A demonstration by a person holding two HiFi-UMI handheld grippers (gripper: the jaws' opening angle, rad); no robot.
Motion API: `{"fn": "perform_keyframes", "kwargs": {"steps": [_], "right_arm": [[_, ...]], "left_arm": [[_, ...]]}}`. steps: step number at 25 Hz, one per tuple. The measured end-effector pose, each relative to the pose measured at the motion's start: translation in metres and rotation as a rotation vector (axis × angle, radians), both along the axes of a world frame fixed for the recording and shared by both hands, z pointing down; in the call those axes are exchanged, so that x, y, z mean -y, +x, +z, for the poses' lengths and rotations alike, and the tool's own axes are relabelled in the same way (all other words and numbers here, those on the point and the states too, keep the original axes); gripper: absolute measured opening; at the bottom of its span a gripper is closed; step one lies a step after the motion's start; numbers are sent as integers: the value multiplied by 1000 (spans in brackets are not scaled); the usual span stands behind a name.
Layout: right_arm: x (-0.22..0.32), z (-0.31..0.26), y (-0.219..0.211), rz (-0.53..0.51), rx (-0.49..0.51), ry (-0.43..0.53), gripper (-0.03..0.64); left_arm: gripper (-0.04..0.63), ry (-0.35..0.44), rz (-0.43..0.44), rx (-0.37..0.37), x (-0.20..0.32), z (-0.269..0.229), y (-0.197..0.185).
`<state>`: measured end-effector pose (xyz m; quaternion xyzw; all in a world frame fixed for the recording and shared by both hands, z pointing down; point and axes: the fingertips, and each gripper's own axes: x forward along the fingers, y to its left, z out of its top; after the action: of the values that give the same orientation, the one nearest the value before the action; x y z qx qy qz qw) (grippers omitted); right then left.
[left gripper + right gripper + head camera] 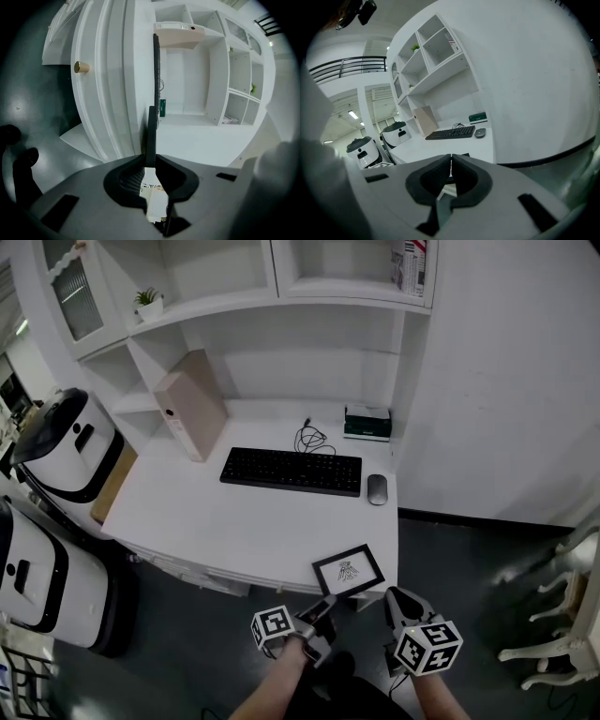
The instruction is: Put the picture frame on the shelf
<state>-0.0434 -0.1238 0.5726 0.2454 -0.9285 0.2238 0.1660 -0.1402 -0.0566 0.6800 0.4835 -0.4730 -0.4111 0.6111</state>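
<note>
A black picture frame (349, 570) with a white mat and a small drawing lies flat at the front right corner of the white desk (234, 521). My left gripper (323, 608) is at the frame's near left corner. In the left gripper view the frame (151, 131) is seen edge-on, running up from between the jaws, and my left gripper (151, 158) is shut on it. Just off the desk's front edge, right of the frame, my right gripper (397, 599) is shut and holds nothing; its tips (451, 161) meet. White shelves (234, 306) rise behind the desk.
On the desk are a black keyboard (291, 471), a mouse (377, 489), a tan box file (190, 404) and a green box (367, 423). A small plant (148, 302) sits on a shelf. White machines (66, 442) stand left, a white chair (562, 615) right.
</note>
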Motion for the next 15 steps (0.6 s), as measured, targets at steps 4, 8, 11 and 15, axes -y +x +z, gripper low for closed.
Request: {"fn": "perform_keyframes", "kwargs": {"steps": [4, 8, 11, 15], "right_arm": [[1, -2, 6, 4, 3, 7, 3], [4, -4, 10, 4, 7, 13, 2], [5, -5, 13, 1, 12, 16, 3], [7, -8, 14, -2, 21, 18, 2]], "left_arm": [[67, 1, 6, 30, 1, -5, 4], [66, 5, 2, 42, 3, -11, 7], [66, 9, -5, 44, 4, -15, 8], [66, 22, -21, 44, 4, -25, 6]]}}
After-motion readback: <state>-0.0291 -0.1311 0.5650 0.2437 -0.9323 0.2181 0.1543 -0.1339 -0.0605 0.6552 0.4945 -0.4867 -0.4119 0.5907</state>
